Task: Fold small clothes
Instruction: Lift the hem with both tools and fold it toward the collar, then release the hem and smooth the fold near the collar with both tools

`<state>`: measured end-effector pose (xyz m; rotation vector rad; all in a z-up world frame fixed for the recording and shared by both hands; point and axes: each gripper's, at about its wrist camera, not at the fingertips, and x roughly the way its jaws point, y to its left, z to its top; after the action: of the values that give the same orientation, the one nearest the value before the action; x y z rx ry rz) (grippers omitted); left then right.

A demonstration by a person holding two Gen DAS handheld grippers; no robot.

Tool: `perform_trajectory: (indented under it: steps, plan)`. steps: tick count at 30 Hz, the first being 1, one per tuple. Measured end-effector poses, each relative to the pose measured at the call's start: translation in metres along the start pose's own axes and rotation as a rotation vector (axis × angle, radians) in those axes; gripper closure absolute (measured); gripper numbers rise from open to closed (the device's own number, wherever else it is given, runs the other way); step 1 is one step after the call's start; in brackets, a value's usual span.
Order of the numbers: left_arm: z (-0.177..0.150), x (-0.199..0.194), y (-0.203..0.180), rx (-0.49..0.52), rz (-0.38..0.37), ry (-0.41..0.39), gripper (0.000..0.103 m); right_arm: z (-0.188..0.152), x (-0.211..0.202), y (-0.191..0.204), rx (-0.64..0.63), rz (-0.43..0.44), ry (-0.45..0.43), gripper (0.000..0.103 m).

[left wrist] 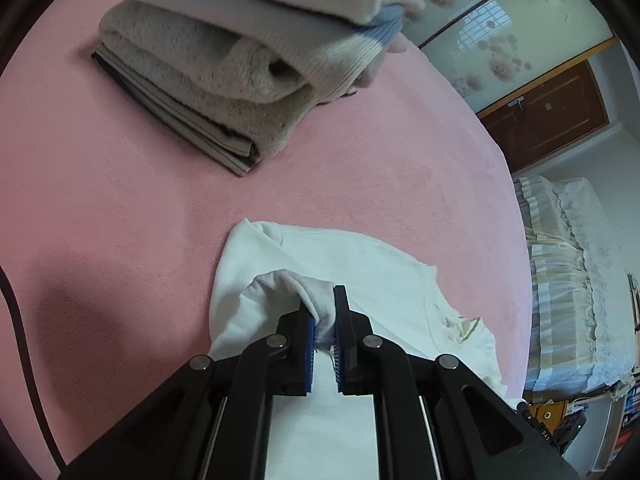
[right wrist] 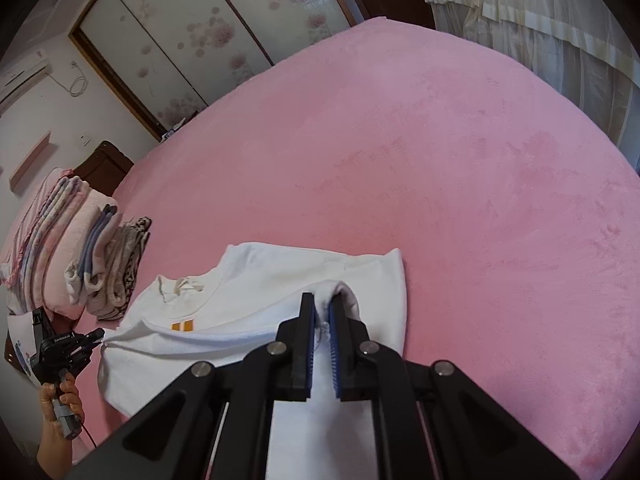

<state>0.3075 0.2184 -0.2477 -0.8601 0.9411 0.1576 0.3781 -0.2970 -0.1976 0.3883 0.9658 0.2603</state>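
Observation:
A small white garment (left wrist: 360,264) with an orange mark lies partly folded on the pink bed; it also shows in the right wrist view (right wrist: 256,280). My left gripper (left wrist: 322,308) is shut on a bunched edge of the white garment. My right gripper (right wrist: 322,312) is shut on another raised edge of the same garment. In the right wrist view the left gripper (right wrist: 100,334) shows at the far left, hand-held, pinching the garment's corner.
A stack of folded clothes (left wrist: 208,80) sits on the pink bed (left wrist: 100,208) beyond the garment; it also shows at the left in the right wrist view (right wrist: 108,264), beside folded pink bedding (right wrist: 48,240). Curtains (right wrist: 540,40) and sliding wardrobe doors (right wrist: 192,40) lie past the bed's edges.

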Motion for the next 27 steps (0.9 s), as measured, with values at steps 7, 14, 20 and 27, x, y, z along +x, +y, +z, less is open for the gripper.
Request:
perform_trajectory:
  steps: [7, 14, 20, 27]
  plan:
    - [0.004, 0.024, 0.014, -0.046, -0.023, 0.041, 0.084, 0.001, 0.028, -0.008, 0.061, -0.037, 0.05, 0.09]
    - [0.005, 0.007, -0.003, 0.025, -0.035, -0.071, 0.053, 0.011, 0.021, -0.008, 0.112, 0.007, 0.001, 0.075]
    - [-0.008, -0.021, -0.036, 0.193, -0.009, -0.174, 0.051, 0.006, -0.008, 0.037, -0.056, -0.001, -0.086, 0.075]
    - [-0.05, -0.003, -0.078, 0.462, 0.025, -0.126, 0.045, -0.034, 0.013, 0.108, -0.326, -0.035, 0.017, 0.075]
